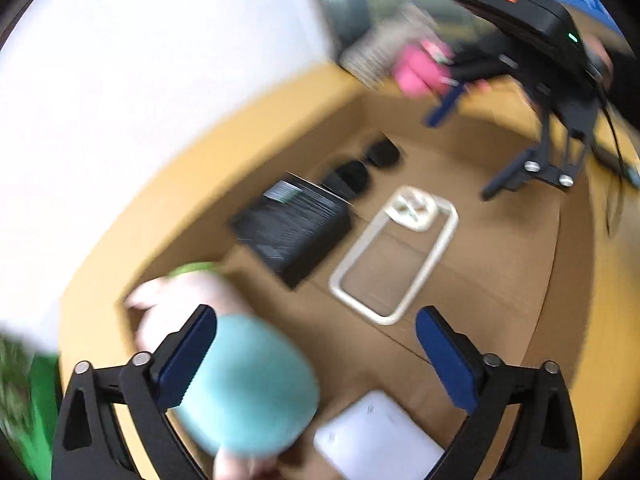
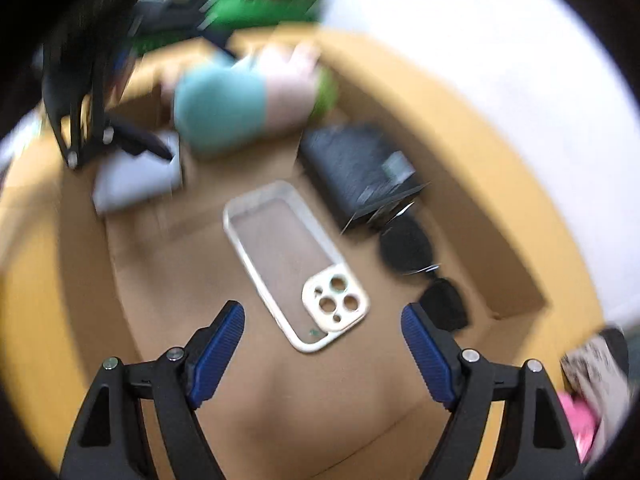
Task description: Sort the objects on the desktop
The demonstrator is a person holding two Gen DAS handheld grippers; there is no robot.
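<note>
An open cardboard box [image 1: 200, 184] holds several desktop items. A clear phone case [image 1: 396, 256] with a cream rim lies flat in its middle. Beside it are a black box [image 1: 292, 228], dark sunglasses [image 1: 364, 168] and a small white box [image 1: 376, 440]. A soft teal and pink toy [image 1: 248, 384] lies against the left finger of my left gripper [image 1: 316, 314], whose jaws stand wide open with the other pad well clear of it. My right gripper [image 2: 323, 307] hangs open over the phone case [image 2: 292, 264] with nothing between its fingers. Both views are blurred.
The box walls [image 2: 460, 152] rise on all sides of the items. A pink object [image 1: 416, 68] and a striped thing sit outside the box. A green object [image 2: 260, 12] is beyond the far wall, against a white surface. My right gripper [image 1: 532, 168] shows above the box's far right.
</note>
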